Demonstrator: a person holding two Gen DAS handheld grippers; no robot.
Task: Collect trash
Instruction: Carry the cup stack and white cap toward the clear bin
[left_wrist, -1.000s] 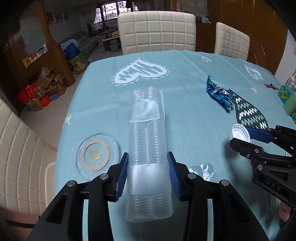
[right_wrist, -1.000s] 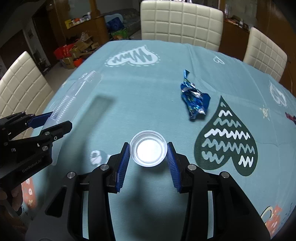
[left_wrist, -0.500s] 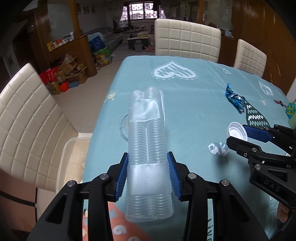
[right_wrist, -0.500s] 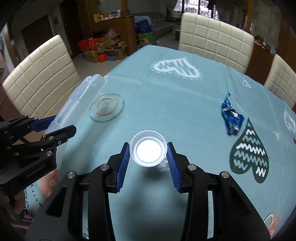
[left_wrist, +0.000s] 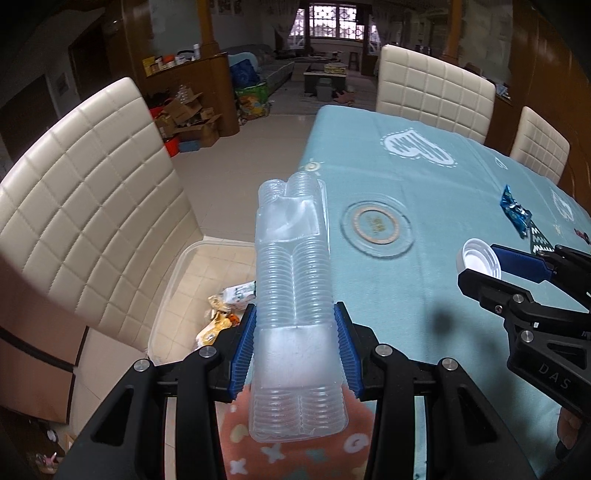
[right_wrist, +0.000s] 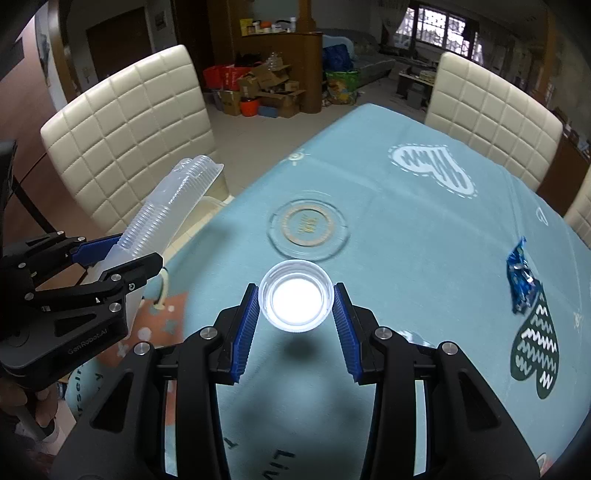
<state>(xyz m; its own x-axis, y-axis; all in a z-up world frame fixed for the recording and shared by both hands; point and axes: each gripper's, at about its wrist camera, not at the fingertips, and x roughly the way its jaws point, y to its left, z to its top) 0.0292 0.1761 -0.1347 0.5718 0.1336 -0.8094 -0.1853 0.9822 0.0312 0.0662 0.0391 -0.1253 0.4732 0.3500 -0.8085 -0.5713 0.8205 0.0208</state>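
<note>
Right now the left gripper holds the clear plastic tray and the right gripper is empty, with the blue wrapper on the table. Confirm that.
Not quite: the right gripper is not empty, it is shut on a white cap, as the right wrist view shows. The left gripper does hold the clear plastic tray, and the blue wrapper lies on the table.

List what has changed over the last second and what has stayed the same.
Both grippers swung left toward the table's edge: the left gripper now holds the plastic tray out over the bin on the floor. Unchanged: the right gripper grips the white cap; the blue wrapper lies untouched.
</note>
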